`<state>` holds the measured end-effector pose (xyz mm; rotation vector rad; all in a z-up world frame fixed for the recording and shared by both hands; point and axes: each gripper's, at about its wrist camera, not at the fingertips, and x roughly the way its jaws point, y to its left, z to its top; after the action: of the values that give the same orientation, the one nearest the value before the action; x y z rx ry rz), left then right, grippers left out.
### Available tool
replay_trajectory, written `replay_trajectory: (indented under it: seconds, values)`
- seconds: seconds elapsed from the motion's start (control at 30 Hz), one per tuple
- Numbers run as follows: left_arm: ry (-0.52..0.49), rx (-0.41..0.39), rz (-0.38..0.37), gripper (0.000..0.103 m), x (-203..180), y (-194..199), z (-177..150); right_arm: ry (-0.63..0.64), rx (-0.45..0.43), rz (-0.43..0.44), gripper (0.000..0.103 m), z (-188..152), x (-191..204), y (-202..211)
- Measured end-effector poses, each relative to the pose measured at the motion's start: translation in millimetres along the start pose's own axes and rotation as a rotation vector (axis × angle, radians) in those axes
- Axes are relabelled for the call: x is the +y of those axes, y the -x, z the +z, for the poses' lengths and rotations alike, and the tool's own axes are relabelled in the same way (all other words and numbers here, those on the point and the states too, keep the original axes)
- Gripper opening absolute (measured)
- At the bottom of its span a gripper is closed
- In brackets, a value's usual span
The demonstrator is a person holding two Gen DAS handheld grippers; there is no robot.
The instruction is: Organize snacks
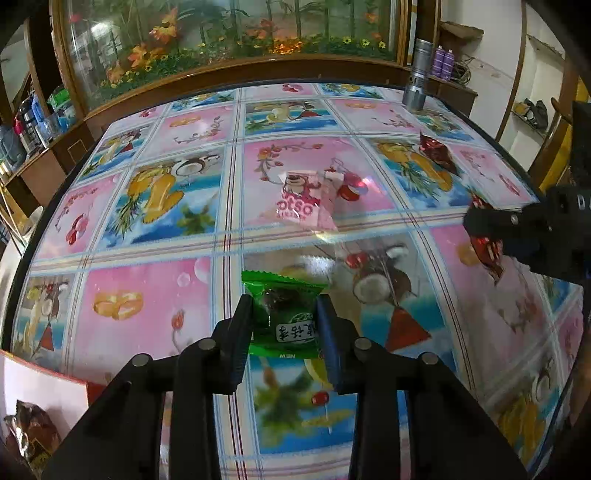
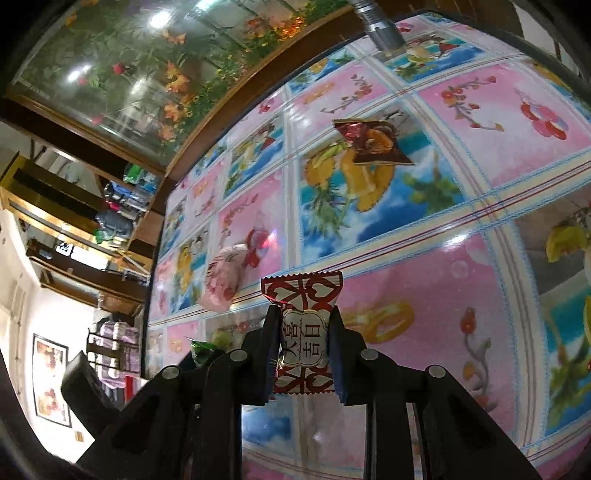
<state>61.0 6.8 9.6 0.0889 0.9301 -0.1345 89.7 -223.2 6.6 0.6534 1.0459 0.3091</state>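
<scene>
A green snack packet [image 1: 284, 295] lies on the colourful fruit-print table [image 1: 147, 302], and my left gripper [image 1: 284, 317] is shut on it, pads pressing both sides. My right gripper [image 2: 304, 325] is shut on a red-and-white candy [image 2: 304, 291] held just above the table; in the left wrist view that gripper [image 1: 484, 229] is at the right edge with the candy [image 1: 489, 251]. A pink packet [image 1: 303, 203] [image 2: 221, 284] lies mid-table. A dark brown packet [image 1: 437, 151] [image 2: 373, 142] lies farther back. The green packet's tip [image 2: 201, 350] shows at the lower left of the right wrist view.
A silver metal cylinder [image 1: 417, 81] [image 2: 376, 26] stands at the table's far right corner. A white box with a red edge [image 1: 37, 384] at the near left holds a brown wrapper [image 1: 29, 428]. A glass case of artificial flowers [image 1: 221, 44] runs behind the table.
</scene>
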Motion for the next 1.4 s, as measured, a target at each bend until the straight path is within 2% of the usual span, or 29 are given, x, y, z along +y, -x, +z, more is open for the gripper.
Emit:
replay_trajectory:
  seconds: [0.2, 0.33, 0.47, 0.57, 0.63, 0.7, 0.73, 0.8, 0.87, 0.97, 1.03, 1.07, 1.13, 1.2, 1.4]
  values:
    - [0.031, -0.026, 0.003, 0.027, 1, 22, -9, -0.022, 0.034, 0.082, 0.025, 0, 1, -4]
    - [0.038, -0.059, 0.0, 0.025, -2, 38, -18, -0.007, 0.034, 0.082, 0.025, -2, 5, -5]
    - [0.044, -0.025, 0.004, 0.025, 0, 39, -27, 0.015, 0.039, 0.065, 0.025, -5, 11, -8]
    - [0.058, -0.038, 0.03, 0.025, 6, 40, -28, 0.026, 0.044, 0.046, 0.025, -6, 12, -11]
    - [0.079, -0.013, 0.045, 0.027, 10, 35, -25, 0.034, 0.041, 0.031, 0.025, -6, 14, -12]
    - [0.109, 0.001, 0.022, 0.028, 11, 28, -20, 0.037, 0.043, 0.031, 0.025, -6, 16, -14]
    - [0.111, 0.0, 0.012, 0.03, 9, 26, -18, 0.038, 0.045, 0.029, 0.025, -6, 16, -15]
    - [0.129, 0.004, 0.004, 0.051, 5, 21, -15, 0.041, 0.046, 0.027, 0.025, -7, 16, -15]
    - [0.162, 0.005, -0.013, 0.064, 4, 17, -14, 0.04, 0.047, 0.026, 0.025, -7, 16, -16]
    - [0.21, 0.023, -0.017, 0.065, 5, 6, -13, 0.041, 0.049, 0.024, 0.025, -7, 16, -17]
    - [0.226, -0.008, -0.008, 0.065, 7, 5, -12, 0.042, 0.052, 0.024, 0.025, -7, 17, -19]
    - [0.228, -0.009, -0.007, 0.065, 7, 4, -12, 0.046, 0.055, 0.022, 0.025, -7, 18, -20]
    - [0.216, -0.023, 0.021, 0.057, 9, 2, -11, 0.048, 0.057, 0.021, 0.025, -7, 19, -21]
    - [0.189, -0.034, 0.033, 0.035, 9, 2, -10, 0.049, 0.059, 0.021, 0.025, -7, 19, -23]
    - [0.118, -0.051, 0.013, 0.03, 5, 6, -15, 0.045, 0.058, 0.015, 0.025, -7, 20, -25]
